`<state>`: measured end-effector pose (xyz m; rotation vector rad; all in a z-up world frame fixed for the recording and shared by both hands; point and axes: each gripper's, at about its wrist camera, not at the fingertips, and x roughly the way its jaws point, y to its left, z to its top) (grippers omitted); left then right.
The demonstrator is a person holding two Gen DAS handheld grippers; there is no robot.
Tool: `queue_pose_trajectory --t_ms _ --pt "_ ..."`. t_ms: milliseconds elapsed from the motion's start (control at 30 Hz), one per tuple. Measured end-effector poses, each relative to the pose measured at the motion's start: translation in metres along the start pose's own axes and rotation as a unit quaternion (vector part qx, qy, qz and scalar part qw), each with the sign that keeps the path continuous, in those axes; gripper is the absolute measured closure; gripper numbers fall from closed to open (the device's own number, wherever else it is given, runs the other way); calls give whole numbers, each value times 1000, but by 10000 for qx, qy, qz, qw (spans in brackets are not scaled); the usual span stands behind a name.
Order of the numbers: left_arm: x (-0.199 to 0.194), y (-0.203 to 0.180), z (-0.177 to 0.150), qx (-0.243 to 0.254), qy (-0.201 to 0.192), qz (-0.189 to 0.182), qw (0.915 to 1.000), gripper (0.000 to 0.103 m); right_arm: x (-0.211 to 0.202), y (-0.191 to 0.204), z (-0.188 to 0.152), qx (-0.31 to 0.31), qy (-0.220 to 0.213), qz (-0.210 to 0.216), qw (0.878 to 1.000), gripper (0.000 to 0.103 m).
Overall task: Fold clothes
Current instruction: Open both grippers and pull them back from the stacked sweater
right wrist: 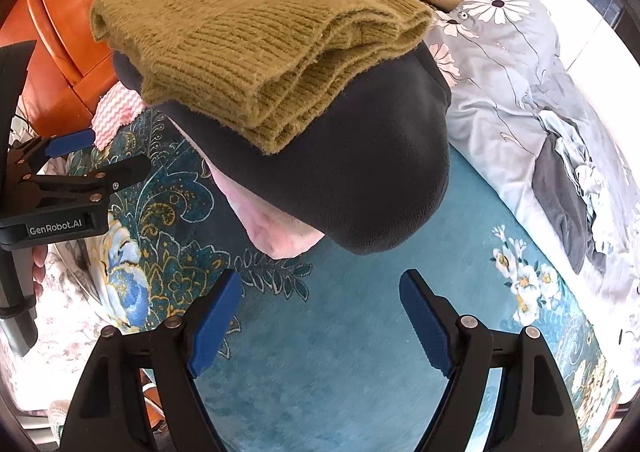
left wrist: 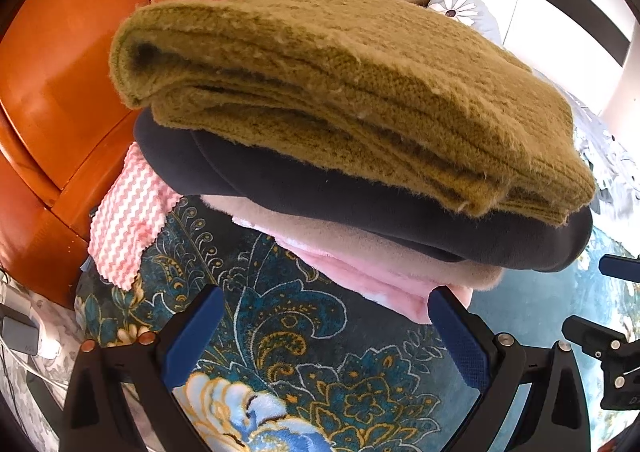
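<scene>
showing the left wrist view first: the left gripper (left wrist: 326, 316) stands wide at the lower middle of the frame, holding nothing, its right blue fingertip just at the edge of the pink fleece (left wrist: 376, 280) that forms the bottom layer of the folded stack. the stack fills the centre and upper frame, directly ahead of the fingers and close: olive knit sweater (left wrist: 340, 92) on top, dark garment (left wrist: 400, 220) beneath it, pink fleece lowest. its long axis runs from upper left to lower right of the frame, across the line of the fingers. a pink zigzag cloth (left wrist: 124, 220) lies at left, partly under the stack, on the teal floral blanket (left wrist: 304, 352). part of the other gripper shows at the right edge.

in the right wrist view the right gripper (right wrist: 320, 312) is likewise wide and holds nothing, at lower middle, with bare blanket between its tips and the stack, so it is judged the farther of the two. the stack lies ahead, in the upper centre. the grey floral quilt (right wrist: 520, 72) with a crumpled heap of cloth (right wrist: 568, 180) lies at right.

hidden: the far side of the stack, how many folds each layer has, and what the heap at right holds. frame edges are cut off by the lens circle.
</scene>
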<state>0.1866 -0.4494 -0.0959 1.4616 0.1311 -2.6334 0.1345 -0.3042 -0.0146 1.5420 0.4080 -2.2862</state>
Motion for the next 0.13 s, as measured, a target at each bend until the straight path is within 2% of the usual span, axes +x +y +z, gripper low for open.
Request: queue_pose_trajectory --t_ms 133 --pt "1 -1 3 12 15 -19 10000 0 0 0 2 -15 -6 6 10000 21"
